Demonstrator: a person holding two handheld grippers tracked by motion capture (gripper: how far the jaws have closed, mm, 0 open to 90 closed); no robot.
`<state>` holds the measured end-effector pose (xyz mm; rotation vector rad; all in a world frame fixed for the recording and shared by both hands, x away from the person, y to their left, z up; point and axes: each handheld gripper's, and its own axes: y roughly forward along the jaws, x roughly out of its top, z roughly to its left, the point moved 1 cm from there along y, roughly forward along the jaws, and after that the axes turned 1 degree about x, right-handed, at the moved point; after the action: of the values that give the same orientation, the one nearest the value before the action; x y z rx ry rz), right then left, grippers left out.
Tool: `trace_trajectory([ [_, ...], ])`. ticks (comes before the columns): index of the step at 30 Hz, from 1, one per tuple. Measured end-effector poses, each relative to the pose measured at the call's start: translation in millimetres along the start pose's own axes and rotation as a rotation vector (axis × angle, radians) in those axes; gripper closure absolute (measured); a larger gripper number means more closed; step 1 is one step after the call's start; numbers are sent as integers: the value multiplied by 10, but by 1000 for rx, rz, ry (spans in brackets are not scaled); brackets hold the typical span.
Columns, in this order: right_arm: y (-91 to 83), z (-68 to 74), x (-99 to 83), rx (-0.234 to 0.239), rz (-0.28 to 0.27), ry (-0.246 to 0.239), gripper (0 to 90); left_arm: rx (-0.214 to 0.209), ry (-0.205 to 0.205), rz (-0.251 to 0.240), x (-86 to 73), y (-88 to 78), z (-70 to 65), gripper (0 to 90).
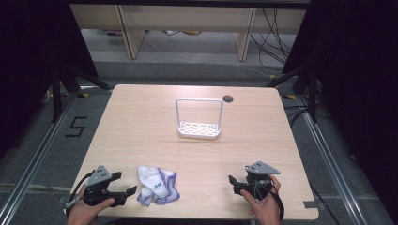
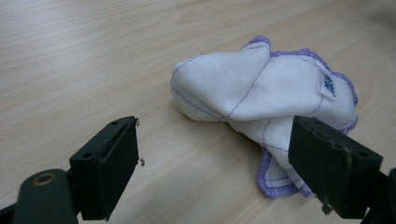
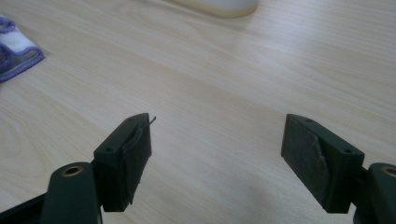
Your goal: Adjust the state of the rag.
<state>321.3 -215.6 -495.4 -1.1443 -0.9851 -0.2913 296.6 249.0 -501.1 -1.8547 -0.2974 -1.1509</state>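
Observation:
A crumpled white cloth with a purple hem (image 1: 157,185) lies near the table's front edge, left of centre. My left gripper (image 1: 125,183) sits just left of it, held low over the wood, jaws open and pointing at the cloth. In the left gripper view the cloth (image 2: 261,95) lies just ahead of the open left gripper (image 2: 215,130), its near hem beside the right jaw and nothing between the pads. My right gripper (image 1: 234,183) rests near the front right, open and empty. In its own view the right gripper (image 3: 217,121) frames bare wood, with the cloth corner (image 3: 14,51) far left.
A white plastic rack with a tall wire handle (image 1: 199,127) stands at the table's middle; its base (image 3: 219,5) shows at the top of the right gripper view. A round cable hole (image 1: 228,99) is at the back edge. Dark stands and cables flank the table.

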Motion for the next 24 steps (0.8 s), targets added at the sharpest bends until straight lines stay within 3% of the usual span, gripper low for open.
trace_trajectory([
  [6, -1, -19, -1, -4, -3, -8, 244, -11, 3, -8, 15, -17, -44, 167],
  [11, 3, -2, 1, -2, 10, -20, 241, -48, -5, -34, 27, -3, -145, 229],
  [16, 7, -4, 1, 3, 9, -19, 241, -85, 44, -49, 70, -3, -291, 297],
  [24, 8, 13, 3, 9, 18, -10, 239, -116, 71, -46, 81, 20, -421, 391],
])
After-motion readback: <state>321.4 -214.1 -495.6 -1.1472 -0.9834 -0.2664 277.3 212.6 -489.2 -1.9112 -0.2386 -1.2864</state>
